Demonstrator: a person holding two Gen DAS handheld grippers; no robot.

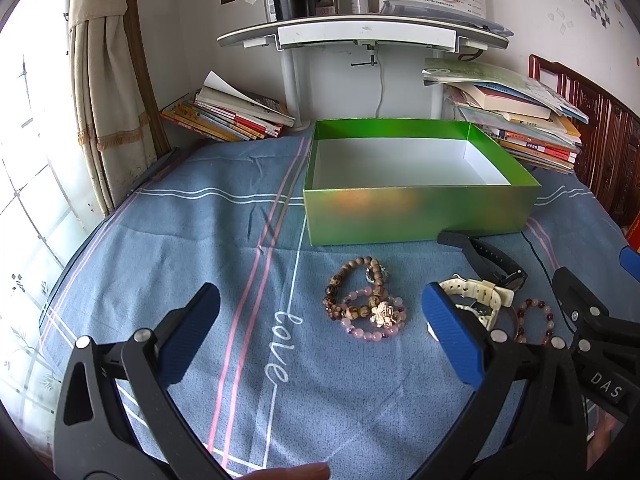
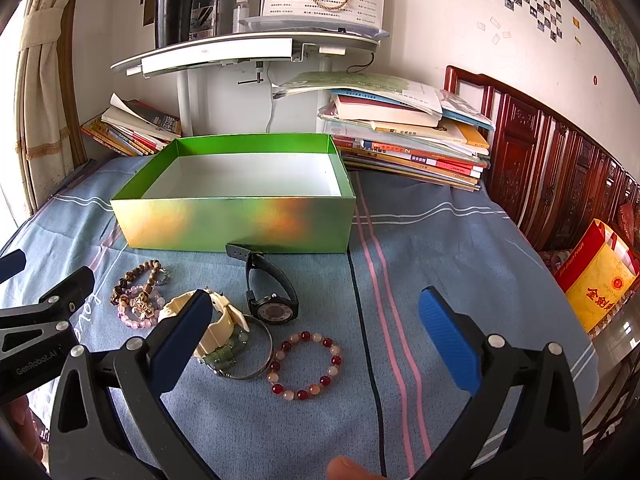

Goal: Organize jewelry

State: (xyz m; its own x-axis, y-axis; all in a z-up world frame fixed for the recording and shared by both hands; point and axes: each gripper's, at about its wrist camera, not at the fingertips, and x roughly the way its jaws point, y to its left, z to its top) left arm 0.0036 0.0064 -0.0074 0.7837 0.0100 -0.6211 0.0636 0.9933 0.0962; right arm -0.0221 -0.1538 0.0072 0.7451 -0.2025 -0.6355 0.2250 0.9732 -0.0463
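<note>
At the centre of the left wrist view, just ahead of the left gripper [image 1: 320, 336], lie the wooden bead bracelet [image 1: 352, 288] and the pink bead bracelet [image 1: 372, 320], overlapping each other on the blue cloth [image 1: 200, 240]; the jaws stand wide and hold nothing. The green box [image 1: 420, 216] sits beyond them in the upper middle of the frame, open and with nothing visible inside, so any carry runs straight forward. The right gripper [image 2: 316, 336], likewise wide and holding nothing, has the red and white bead bracelet [image 2: 306, 364] lying flat almost between its fingertips, which makes it, by my judgement, the nearer arm for that piece. The right wrist view shows plainly what the left mostly hides: the black watch [image 2: 272, 300], its strap running toward the box, the cream watch [image 2: 216, 328] and a metal bangle [image 2: 256, 348] overlapping it.
</note>
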